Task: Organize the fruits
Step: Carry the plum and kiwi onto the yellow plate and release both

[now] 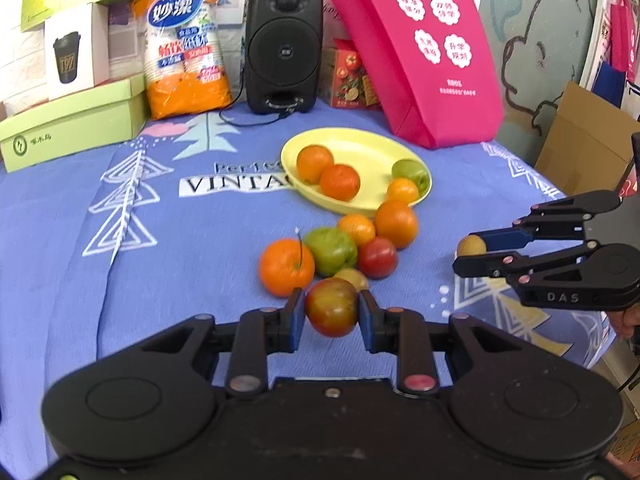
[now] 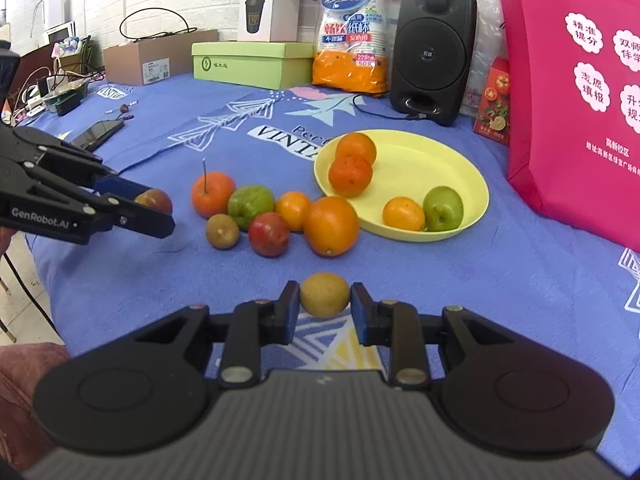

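- Right now, through the left wrist camera, my left gripper (image 1: 332,311) has its blue pads pressed against both sides of a red-green plum (image 1: 332,312), so I read it as clamped on that fruit. The plum sits squarely between the fingertips, near their ends rather than deep toward the palm, which I judge keeps it easy to drop off later.
- Just beyond those fingertips lies the loose cluster: a stemmed orange (image 1: 286,267) ahead and to the left, a green apple (image 1: 331,251) straight ahead, a red fruit (image 1: 377,258) ahead and to the right. Farther out along the fingers is the yellow plate (image 1: 360,148), already holding four fruits, which is presumably where this plum belongs.
- Off to the right of my fingers I see the right gripper (image 1: 472,250) side-on, with a small tan fruit at its tips.
- Through the right wrist camera, that yellowish round fruit (image 2: 325,295) sits centred between the fingertips, both pads touching it, so I take it as gripped. I cannot tell whether it is lifted clear of the blue cloth (image 2: 500,280).
- The plate is ahead and to the right of these fingers, with a large orange (image 2: 330,225) directly in front, between the fingertips and the rim.
- Both fruits being held at once suggests two deliveries to the plate are due.
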`<act>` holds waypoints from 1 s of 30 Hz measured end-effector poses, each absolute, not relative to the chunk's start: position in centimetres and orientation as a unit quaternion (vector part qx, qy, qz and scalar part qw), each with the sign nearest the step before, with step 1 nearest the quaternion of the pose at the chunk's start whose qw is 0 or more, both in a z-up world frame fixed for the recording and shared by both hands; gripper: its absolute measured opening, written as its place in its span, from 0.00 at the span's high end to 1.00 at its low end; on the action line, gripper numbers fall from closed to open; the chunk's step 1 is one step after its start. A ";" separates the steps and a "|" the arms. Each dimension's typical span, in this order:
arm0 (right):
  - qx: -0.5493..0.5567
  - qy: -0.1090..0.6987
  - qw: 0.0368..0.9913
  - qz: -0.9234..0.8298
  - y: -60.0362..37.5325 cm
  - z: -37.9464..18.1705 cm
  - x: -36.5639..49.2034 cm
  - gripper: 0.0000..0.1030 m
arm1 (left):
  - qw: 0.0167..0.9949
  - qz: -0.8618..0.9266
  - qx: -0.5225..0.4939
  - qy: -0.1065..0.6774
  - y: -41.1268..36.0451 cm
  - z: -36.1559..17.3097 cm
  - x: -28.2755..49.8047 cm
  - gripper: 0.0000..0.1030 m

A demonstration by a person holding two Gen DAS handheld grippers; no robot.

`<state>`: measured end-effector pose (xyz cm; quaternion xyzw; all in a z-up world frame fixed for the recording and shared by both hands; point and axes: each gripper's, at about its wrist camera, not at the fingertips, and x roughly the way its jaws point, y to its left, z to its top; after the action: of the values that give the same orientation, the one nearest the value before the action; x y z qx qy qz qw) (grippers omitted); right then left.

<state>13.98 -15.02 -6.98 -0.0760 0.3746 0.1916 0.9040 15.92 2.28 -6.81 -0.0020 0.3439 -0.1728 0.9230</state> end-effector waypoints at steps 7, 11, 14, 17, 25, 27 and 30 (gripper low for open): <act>-0.074 0.371 0.905 0.195 -15.4 -6.6 14.7 0.74 | 0.923 -0.186 -0.008 0.336 2.0 -5.7 17.4 0.73; -0.076 0.369 0.905 0.197 -15.4 -6.5 16.0 0.74 | 0.921 -0.197 -0.015 0.335 1.7 -5.1 19.7 0.73; -0.078 0.359 0.909 0.198 -15.3 -6.2 17.7 0.74 | 0.924 -0.208 -0.009 0.322 1.2 -4.3 22.2 0.73; -0.080 0.349 0.913 0.198 -15.2 -5.8 19.8 0.74 | 0.925 -0.215 0.000 0.313 0.2 -3.6 25.6 0.73; -0.076 0.358 0.910 0.194 -14.7 -7.3 24.5 0.74 | 0.918 -0.232 0.020 0.320 -4.1 -4.0 34.1 0.73; -0.072 0.356 0.912 0.191 -14.7 -7.6 24.9 0.74 | 0.914 -0.232 0.024 0.331 -4.9 -4.6 35.4 0.69; -0.070 0.359 0.911 0.188 -14.8 -7.8 25.3 0.70 | 0.917 -0.211 0.021 0.337 -5.4 -5.1 36.5 0.29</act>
<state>25.34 -14.81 -7.79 -0.0705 0.3593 0.1884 0.9113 36.47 -5.35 -5.08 0.0213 0.3366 -0.2111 0.9174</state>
